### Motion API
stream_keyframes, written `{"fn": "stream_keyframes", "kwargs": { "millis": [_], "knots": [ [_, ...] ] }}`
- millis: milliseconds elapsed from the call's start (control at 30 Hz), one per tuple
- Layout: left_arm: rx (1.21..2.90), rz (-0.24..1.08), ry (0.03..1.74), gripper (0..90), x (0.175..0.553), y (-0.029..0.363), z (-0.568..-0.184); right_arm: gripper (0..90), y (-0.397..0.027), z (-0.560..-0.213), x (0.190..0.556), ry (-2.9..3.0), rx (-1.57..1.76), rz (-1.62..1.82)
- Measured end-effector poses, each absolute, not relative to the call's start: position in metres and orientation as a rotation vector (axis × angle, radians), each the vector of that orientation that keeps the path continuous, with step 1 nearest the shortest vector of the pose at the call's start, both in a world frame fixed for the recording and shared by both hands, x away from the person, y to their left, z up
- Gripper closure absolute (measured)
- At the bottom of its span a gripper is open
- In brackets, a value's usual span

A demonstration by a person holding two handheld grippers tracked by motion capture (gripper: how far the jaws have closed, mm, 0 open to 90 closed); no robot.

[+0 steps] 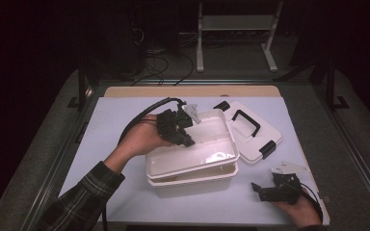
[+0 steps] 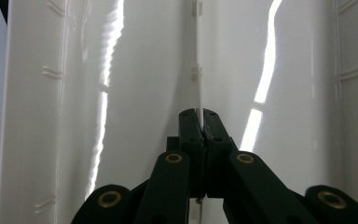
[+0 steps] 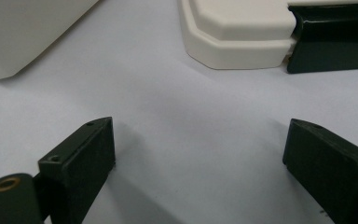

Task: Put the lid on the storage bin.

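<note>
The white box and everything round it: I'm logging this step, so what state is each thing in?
White box: open, its lid off.
Inner tray: sits skewed on the box's rim, gripped by a thin wall.
Lid: lies on the table right of the box, handle up, black latches loose.
Left gripper: shut on the inner tray's wall.
Right gripper: open, low over the table, holding nothing.

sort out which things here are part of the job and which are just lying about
Part of the job:
- inner tray, its thin middle wall pinched by the left tongs
- white box under the tray
- lid with black handle, lying off beside the box

Lying about:
- right tongs, open, resting on the table
- cables and white frame on the floor behind
</note>
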State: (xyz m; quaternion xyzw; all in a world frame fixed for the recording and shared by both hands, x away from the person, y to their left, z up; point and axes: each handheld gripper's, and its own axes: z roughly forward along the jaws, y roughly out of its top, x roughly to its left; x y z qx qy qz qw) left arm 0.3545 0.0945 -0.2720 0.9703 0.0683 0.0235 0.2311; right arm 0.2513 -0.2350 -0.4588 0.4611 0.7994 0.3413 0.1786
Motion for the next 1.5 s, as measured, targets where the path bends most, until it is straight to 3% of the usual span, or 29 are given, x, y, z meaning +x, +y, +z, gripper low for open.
{"fn": "stream_keyframes", "kwargs": {
  "millis": [1300,1400,1500],
  "knots": [
    [2.693,0.048,0.204,88.4,0.354,0.090,-0.310,8.5,-0.234,-0.458,0.252,2.264,1.301,0.952],
    [2.684,0.032,0.209,86.3,0.354,0.090,-0.310,8.5,-0.234,-0.458,0.252,2.263,1.302,0.953],
    [2.649,0.028,0.204,75.5,0.354,0.093,-0.304,8.4,-0.234,-0.458,0.252,2.265,1.302,0.950]
  ]
}}
